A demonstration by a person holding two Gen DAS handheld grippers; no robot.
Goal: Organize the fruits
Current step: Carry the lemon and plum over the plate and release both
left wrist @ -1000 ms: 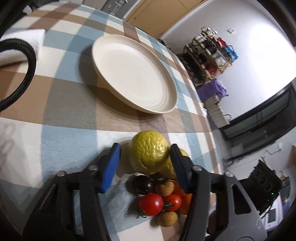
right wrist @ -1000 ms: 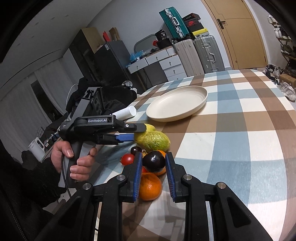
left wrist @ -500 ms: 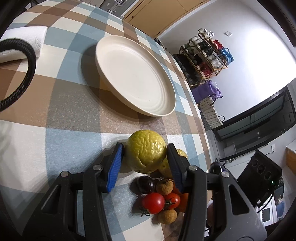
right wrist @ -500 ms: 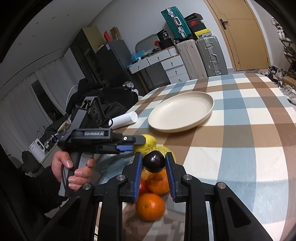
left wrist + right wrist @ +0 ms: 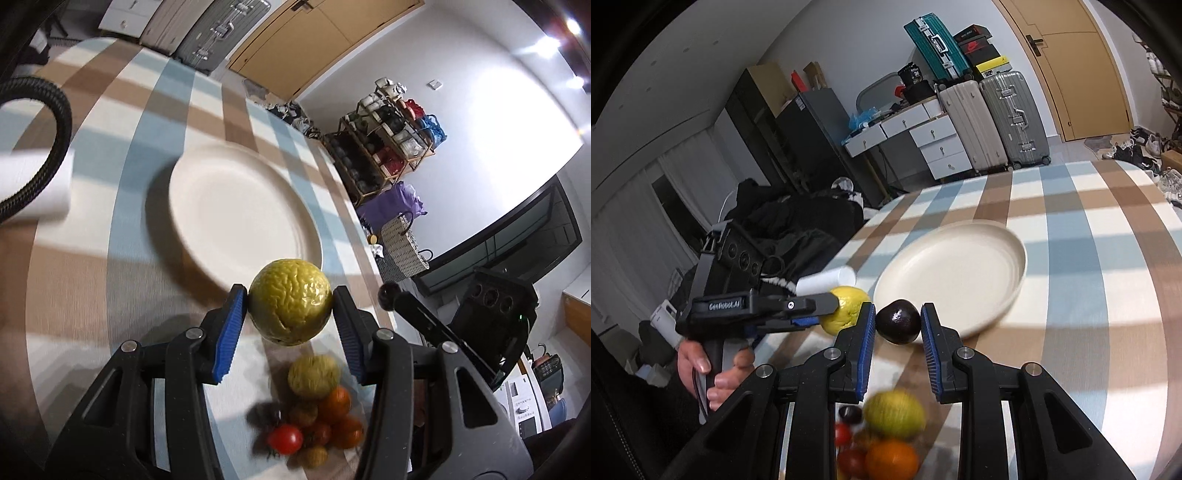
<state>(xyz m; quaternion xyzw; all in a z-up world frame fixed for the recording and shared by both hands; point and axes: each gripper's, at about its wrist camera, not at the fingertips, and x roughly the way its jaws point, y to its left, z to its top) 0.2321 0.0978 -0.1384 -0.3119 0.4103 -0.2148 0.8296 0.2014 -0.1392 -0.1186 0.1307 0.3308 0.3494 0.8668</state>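
Both fruits have just left the pile (image 5: 314, 417): the left gripper (image 5: 291, 314) pinches a citron (image 5: 290, 301), the right gripper (image 5: 897, 325) an avocado (image 5: 898, 320). Each now hangs beside the plate (image 5: 240, 206), so placing likely comes next.

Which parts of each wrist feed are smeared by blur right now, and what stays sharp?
Left wrist: yellow fruit in the left gripper is sharp; plate and fruit pile smear. Right wrist: dark fruit is sharp, pile below blurred.

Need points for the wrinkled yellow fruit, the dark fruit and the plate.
wrinkled yellow fruit (image 5: 290, 301): left wrist view, centre of its skin.
dark fruit (image 5: 898, 321): right wrist view, centre.
plate (image 5: 1021, 271): right wrist view, right rim.
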